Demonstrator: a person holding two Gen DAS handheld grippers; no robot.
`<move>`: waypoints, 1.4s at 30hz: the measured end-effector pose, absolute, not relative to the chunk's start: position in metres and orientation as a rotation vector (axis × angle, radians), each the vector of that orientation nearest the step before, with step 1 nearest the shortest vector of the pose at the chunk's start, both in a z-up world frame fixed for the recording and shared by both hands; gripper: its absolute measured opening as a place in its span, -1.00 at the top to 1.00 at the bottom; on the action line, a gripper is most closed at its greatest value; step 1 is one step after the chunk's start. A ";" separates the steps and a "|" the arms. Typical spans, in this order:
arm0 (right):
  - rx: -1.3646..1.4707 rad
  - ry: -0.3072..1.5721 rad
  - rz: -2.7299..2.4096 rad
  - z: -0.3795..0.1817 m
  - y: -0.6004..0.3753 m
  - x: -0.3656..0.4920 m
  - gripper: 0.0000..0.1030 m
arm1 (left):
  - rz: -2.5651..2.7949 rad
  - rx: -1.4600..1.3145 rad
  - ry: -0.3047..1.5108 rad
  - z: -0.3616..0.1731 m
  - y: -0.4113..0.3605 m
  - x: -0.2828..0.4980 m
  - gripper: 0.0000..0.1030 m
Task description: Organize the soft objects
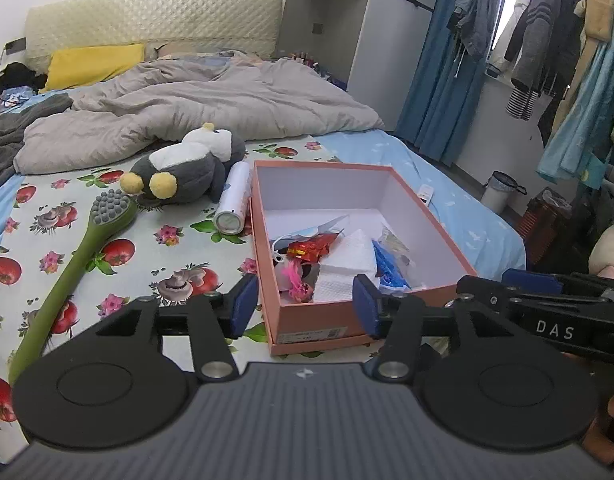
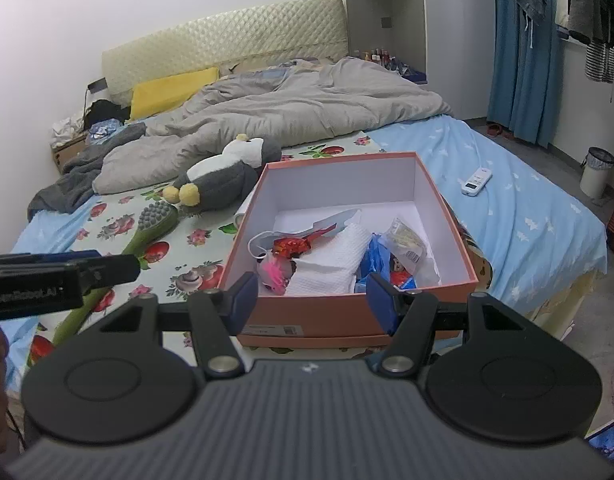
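Bedroom, bed (image 1: 447, 184) under a fruit-and-flower sheet (image 1: 155, 236) with a pale blue one beside it. Left claw (image 1: 305, 306) released, blue pads apart, nothing between them, hovering over the near corner of the pink box (image 1: 327, 320); right claw (image 2: 311, 302) likewise released and empty, poised at the near wall of the same box (image 2: 347, 320). Inside the box, bunched toward the near end: white cloth (image 2: 331, 264), pink fluffy toy (image 2: 273, 272), red shiny wrapper (image 2: 291, 245), blue packet (image 2: 373, 260), clear bag of something pale (image 2: 407, 240). Just left of the box, a white roll (image 1: 231, 200) lying on the sheet, plain in the left view but nearly hidden behind the box wall in the right view. Beyond the roll, a grey-and-white plush penguin (image 1: 187, 172) on its back, yellow feet toward the camera, outside the box. Left of that, a green long-handled brush (image 1: 71, 264) with grey bristles. Only in the right view: a white remote (image 2: 476, 181) lying flat on the blue sheet, and the other claw's black body at the left edge. Only in the left view: hanging clothes (image 1: 547, 40) by the window. Farther back, rumpled grey duvet (image 2: 291, 108), yellow pillow (image 2: 171, 92), quilted headboard (image 2: 227, 40), blue curtain (image 2: 523, 40), small bin (image 2: 597, 172) on the floor.
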State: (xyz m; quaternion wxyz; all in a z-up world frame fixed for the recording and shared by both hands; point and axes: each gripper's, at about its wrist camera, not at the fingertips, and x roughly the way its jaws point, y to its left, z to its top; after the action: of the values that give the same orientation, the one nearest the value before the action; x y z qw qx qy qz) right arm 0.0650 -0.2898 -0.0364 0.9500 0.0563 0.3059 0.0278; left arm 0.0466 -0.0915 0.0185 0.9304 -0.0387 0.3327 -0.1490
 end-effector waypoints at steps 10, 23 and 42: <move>0.115 0.615 0.035 -0.036 -0.295 0.067 -1.00 | -0.285 -0.092 0.666 0.016 -0.088 0.047 -0.91; 0.112 0.611 0.025 -0.036 -0.298 0.068 -1.00 | -0.262 -0.099 0.695 0.010 -0.090 0.054 -0.97; 0.113 0.620 0.041 -0.035 -0.301 0.069 -1.00 | -0.278 -0.120 0.727 0.006 -0.093 0.057 -0.97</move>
State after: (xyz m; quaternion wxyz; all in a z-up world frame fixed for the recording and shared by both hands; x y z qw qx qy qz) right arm 0.0690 -0.3006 -0.0350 0.9506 0.0555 0.3047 0.0201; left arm 0.0568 -0.0927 0.0057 0.9234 -0.0584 0.3543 -0.1353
